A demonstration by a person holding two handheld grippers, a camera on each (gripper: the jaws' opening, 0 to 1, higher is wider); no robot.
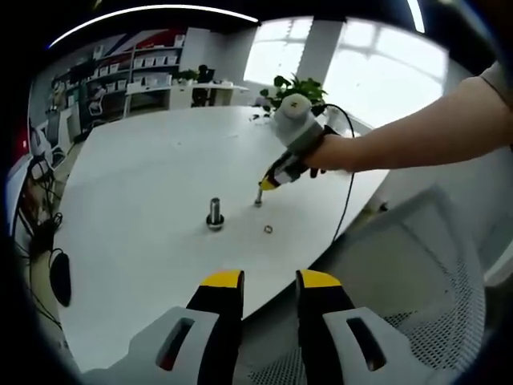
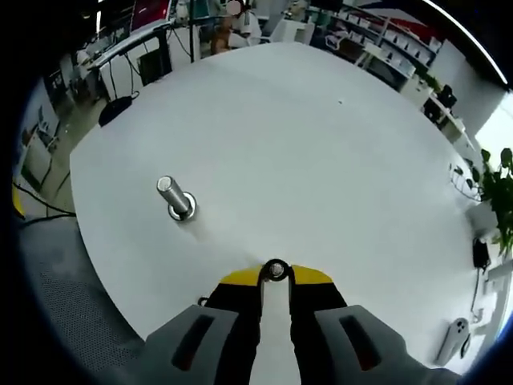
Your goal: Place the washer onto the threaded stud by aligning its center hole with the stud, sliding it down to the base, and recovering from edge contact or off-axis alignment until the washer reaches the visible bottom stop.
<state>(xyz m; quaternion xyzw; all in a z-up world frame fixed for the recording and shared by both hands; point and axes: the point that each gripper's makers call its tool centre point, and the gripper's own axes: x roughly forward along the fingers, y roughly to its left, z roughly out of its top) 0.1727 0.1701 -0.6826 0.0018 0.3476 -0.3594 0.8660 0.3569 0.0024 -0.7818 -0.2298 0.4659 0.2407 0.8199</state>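
A metal threaded stud [image 1: 215, 213] stands upright on its base on the white table [image 1: 144, 241]; in the right gripper view the stud [image 2: 175, 196] is ahead and to the left. My right gripper [image 2: 276, 273] is shut on a small washer [image 2: 276, 270] pinched edge-on at its tips, a short way off the stud. In the left gripper view a person's hand holds that right gripper [image 1: 261, 186] low over the table, right of the stud. A second small ring [image 1: 268, 229] lies flat on the table. My left gripper [image 1: 270, 281] hangs open over the near table edge, holding nothing.
A mesh chair [image 1: 417, 305] sits beyond the table edge at lower right. A potted plant [image 1: 298, 87] and a black cable [image 1: 349, 184] are at the far side. Shelves and desks line the room's back. A white device [image 2: 454, 337] lies near the table's rim.
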